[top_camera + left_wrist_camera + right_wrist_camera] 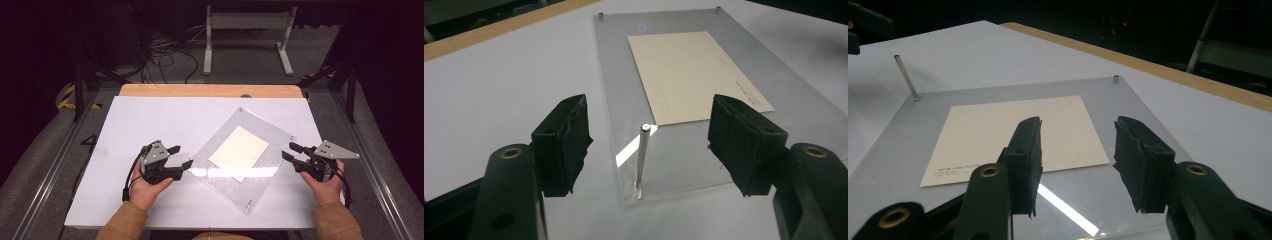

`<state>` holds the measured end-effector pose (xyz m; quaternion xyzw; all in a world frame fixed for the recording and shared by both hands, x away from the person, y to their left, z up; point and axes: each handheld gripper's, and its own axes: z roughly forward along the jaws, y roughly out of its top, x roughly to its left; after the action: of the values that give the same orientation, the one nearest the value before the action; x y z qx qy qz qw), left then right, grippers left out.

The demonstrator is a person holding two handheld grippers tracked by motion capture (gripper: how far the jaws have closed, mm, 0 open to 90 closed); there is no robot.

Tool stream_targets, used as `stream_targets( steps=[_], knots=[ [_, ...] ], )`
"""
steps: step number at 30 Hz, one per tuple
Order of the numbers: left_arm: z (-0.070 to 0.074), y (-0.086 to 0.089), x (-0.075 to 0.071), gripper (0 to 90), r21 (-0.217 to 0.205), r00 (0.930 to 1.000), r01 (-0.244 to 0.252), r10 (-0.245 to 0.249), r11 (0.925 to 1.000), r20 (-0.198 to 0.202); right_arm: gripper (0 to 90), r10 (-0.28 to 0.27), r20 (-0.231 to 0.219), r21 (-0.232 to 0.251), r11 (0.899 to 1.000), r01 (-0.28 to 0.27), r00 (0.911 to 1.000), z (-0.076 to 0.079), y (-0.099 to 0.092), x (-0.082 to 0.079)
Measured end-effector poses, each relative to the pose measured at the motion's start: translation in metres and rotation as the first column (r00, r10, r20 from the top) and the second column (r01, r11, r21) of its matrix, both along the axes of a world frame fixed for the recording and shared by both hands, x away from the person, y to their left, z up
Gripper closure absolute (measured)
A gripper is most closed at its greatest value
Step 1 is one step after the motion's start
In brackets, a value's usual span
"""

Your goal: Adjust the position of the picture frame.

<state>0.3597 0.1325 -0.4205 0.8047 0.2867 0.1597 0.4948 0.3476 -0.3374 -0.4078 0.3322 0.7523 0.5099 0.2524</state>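
Where the high view looks down on the white table (140,120), a clear acrylic plate (265,175) lies turned at an angle right of centre, with a cream card (239,148) on or under it; which, I cannot tell. The left gripper (181,157) sits at the plate's left edge, jaws parted and empty. The right gripper (290,152) sits at the right edge, likewise released.

From the left gripper view, a thin metal pin (642,160) stands upright at the plate's near corner, between the spread jaws and apart from both.

From the right gripper view, the parted jaws hang over the plate's near edge, the card just beyond them, gripping nothing.
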Motion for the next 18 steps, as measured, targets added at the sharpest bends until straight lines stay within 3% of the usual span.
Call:
stream_targets(
  steps=[2,6,11,15,18],
  knots=[
    [-0.003,-0.003,0.001,33.0,0.013,1.0000,0.002,-0.001,0.9999,-0.006,53.4,0.002,0.000,0.002,1.000,-0.002,1.0000,0.000,0.000,0.000],
    [-0.014,-0.013,0.006,35.1,0.059,0.9973,0.025,-0.021,0.9979,-0.071,53.3,0.001,0.000,0.002,1.000,-0.001,1.0000,0.000,0.000,0.000],
    [-0.020,-0.017,0.011,37.3,0.080,0.9956,0.019,-0.011,0.9966,-0.094,53.2,0.004,-0.003,0.004,1.000,-0.004,1.0000,0.000,0.000,0.000],
    [-0.027,-0.021,0.017,44.8,0.096,0.9935,0.020,-0.009,0.9952,-0.114,53.1,0.003,-0.005,0.003,1.000,-0.003,1.0000,-0.001,0.000,0.001],
    [-0.033,-0.024,0.020,57.9,0.121,0.9903,0.016,0.001,0.9925,-0.139,53.1,0.003,-0.007,0.006,1.000,-0.003,1.0000,-0.001,0.000,0.001]
  ],
)
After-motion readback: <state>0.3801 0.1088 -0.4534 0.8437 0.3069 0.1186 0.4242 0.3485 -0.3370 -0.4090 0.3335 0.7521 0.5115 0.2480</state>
